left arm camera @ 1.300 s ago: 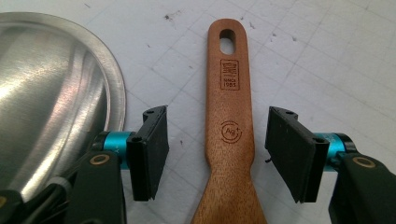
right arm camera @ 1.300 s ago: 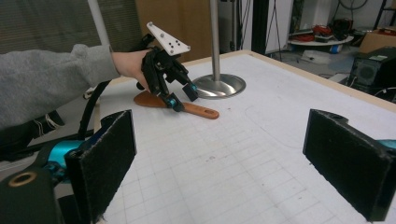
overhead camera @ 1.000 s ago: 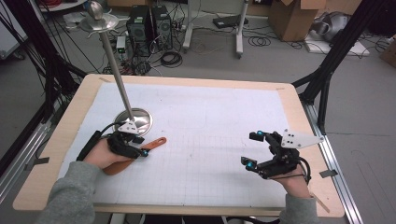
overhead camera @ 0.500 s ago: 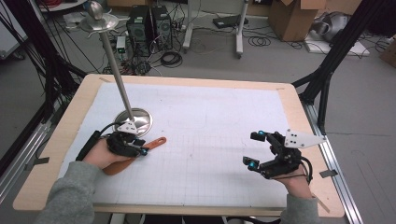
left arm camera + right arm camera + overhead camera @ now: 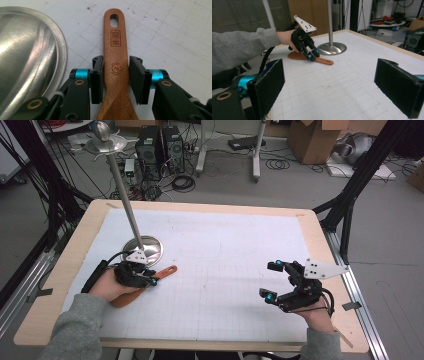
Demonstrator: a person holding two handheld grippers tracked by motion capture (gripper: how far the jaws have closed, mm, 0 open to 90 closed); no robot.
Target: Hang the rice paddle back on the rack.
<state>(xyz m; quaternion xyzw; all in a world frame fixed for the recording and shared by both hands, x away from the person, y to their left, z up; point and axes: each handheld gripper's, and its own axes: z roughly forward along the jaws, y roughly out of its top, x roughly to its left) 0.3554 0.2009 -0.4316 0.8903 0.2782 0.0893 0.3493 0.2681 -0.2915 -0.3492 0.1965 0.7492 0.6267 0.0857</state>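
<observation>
Spatula (image 5: pixel 116 62) of reddish wood lies flat on the white gridded mat (image 5: pixel 225 265), near its left side, with the handle's hanging hole pointing away from my left hand (image 5: pixel 107 285). My left gripper (image 5: pixel 116 75) straddles the handle: the left pad touches the wood, while the right pad seems to show a thin gap, so I cannot tell whether it is really clenched. The left gripper view cuts off the broad blade at the bottom edge; from above, my hand and gripper (image 5: pixel 145 277) cover most of the blade, leaving the handle (image 5: pixel 165 270) and a curved edge visible. Only the left gripper view makes the stamped marks on the handle visible, though I cannot read them. Just beside the spatula sits the round shiny base (image 5: pixel 145 249) of a metal stand, whose pole (image 5: pixel 122 200) tilts up to a small dish and ball at the top. My right gripper (image 5: pixel 277 280) is well apart, near the mat's right side, jaws spread wide and holding nothing. Its own view looks across the mat to the left gripper (image 5: pixel 310 55) over the spatula (image 5: pixel 322 60), with my grey sleeve (image 5: pixel 242 47) behind.
</observation>
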